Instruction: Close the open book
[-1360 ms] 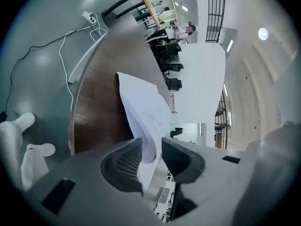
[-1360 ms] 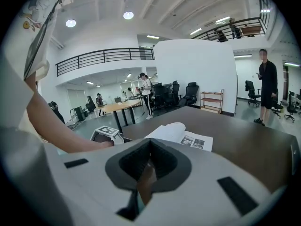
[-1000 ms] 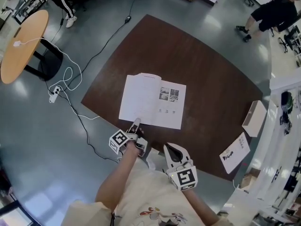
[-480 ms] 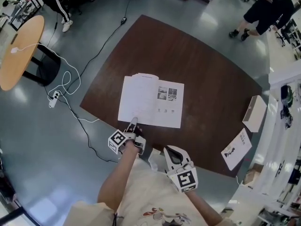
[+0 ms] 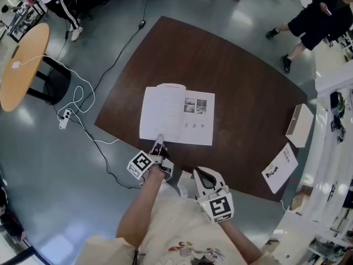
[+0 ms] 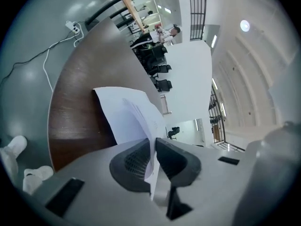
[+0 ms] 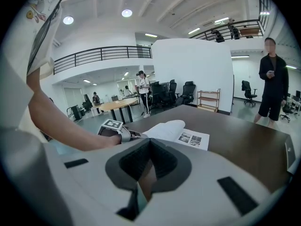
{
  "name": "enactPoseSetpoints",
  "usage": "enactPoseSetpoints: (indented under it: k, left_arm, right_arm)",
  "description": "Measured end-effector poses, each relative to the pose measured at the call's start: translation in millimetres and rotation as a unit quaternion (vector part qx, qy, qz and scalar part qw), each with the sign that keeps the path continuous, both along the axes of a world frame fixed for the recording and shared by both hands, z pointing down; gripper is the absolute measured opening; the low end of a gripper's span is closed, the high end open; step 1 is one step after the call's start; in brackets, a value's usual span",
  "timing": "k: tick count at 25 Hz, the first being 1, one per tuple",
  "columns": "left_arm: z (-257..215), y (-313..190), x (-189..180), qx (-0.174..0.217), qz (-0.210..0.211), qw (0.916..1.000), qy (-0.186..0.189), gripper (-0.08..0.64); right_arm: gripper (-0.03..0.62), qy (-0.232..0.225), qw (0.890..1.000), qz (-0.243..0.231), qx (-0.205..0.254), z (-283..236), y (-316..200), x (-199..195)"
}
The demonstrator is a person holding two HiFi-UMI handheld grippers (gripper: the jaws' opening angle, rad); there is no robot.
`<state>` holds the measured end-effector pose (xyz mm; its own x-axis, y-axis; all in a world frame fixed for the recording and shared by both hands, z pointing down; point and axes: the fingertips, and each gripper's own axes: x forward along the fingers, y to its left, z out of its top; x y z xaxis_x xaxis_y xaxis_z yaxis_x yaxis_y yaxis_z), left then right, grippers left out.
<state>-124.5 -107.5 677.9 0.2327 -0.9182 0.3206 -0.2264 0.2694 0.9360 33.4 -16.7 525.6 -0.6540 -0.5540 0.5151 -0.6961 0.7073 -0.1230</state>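
Note:
The open book point(image 5: 176, 115) lies flat on the dark brown table point(image 5: 242, 81), with pictures on its right page. My left gripper point(image 5: 159, 139) is at the near edge of the left page. In the left gripper view the jaws point(image 6: 154, 147) are closing, a thin white page point(image 6: 127, 117) is pinched between the pads, and it curves up off the table. My right gripper point(image 5: 203, 174) hangs shut and empty over the table's near edge, to the right of the left one. From the right gripper view point(image 7: 149, 142) the book point(image 7: 176, 132) and the left gripper point(image 7: 134, 134) show ahead.
A white box point(image 5: 300, 125) and a leaflet point(image 5: 280, 168) lie at the table's right edge. A round wooden table point(image 5: 23, 59) and a cable with a power strip point(image 5: 65, 114) are on the floor to the left. A person point(image 5: 317, 12) stands at the far right.
The left gripper's tips have nudged onto the near edge of the left page. The person at the far right has walked a few steps. The right gripper has stayed put.

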Motion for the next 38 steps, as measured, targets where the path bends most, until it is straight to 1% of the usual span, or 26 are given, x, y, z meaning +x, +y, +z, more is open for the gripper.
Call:
enactPoseSetpoints:
  k: [5, 10, 14, 17, 19, 22, 26, 28, 31, 32, 35, 36, 37, 38]
  left_arm:
    - [-17.4, -3.6, 17.6, 0.016, 0.05, 0.9967, -0.062, 0.038]
    - [-24.6, -6.8, 35.4, 0.022, 0.088, 0.9916, -0.092, 0.034]
    - [-28.6, -10.4, 52.1, 0.025, 0.119, 0.9859, -0.115, 0.032]
    - [-21.8, -8.6, 64.9, 0.014, 0.148, 0.9786, -0.142, 0.031]
    - [-22.3, -10.8, 78.5, 0.017, 0.176, 0.9702, -0.166, 0.031]
    - [-16.2, -14.5, 102.5, 0.011, 0.223, 0.9539, -0.2, 0.031]
    - [7.4, -17.2, 138.6, -0.014, 0.28, 0.937, -0.209, 0.034]
    - [15.5, -16.4, 154.2, -0.021, 0.306, 0.9251, -0.224, 0.042]
    - [24.2, -13.2, 163.6, -0.038, 0.329, 0.9096, -0.251, 0.055]
    - [25.2, -12.4, 166.3, -0.037, 0.338, 0.9036, -0.261, 0.064]
    - [23.2, -9.9, 177.4, -0.018, 0.373, 0.8794, -0.295, 0.126]
    - [21.7, -8.6, 180.0, -0.013, 0.382, 0.8739, -0.3, 0.138]
    - [19.7, -7.1, 181.0, -0.009, 0.386, 0.8722, -0.3, 0.147]
    - [17.0, -5.7, 180.7, -0.006, 0.385, 0.8746, -0.294, 0.155]
  right_arm:
    - [0.005, -0.003, 1.0, 0.006, 0.001, 0.2, 3.3, 1.2]
    - [0.005, -0.008, 1.0, 0.013, 0.012, -3.0, 3.6, 3.1]
    - [0.005, -0.002, 1.0, 0.025, 0.006, -3.5, 6.2, 9.4]
    - [0.005, -0.001, 0.999, 0.036, 0.008, -4.6, 7.0, 16.2]
    - [0.005, 0.0, 0.999, 0.043, 0.009, -4.7, 7.1, 20.5]
    - [0.005, 0.001, 0.999, 0.052, 0.009, -4.3, 6.9, 26.6]
    - [0.005, 0.003, 0.998, 0.065, 0.009, -3.7, 6.7, 33.8]
    - [0.005, 0.005, 0.997, 0.071, 0.008, -4.0, 6.8, 37.9]
    - [0.005, 0.007, 0.997, 0.08, 0.008, -3.9, 6.5, 44.4]
    - [0.005, 0.008, 0.997, 0.082, 0.009, -3.7, 6.5, 46.5]
    - [0.005, 0.006, 0.996, 0.092, 0.013, -2.6, 4.7, 52.8]
    - [0.005, 0.005, 0.995, 0.095, 0.012, -2.3, 4.0, 54.0]
    - [0.005, 0.003, 0.995, 0.096, 0.011, -2.2, 3.1, 54.4]
    - [0.005, 0.0, 0.995, 0.097, 0.013, -2.5, 2.0, 53.8]
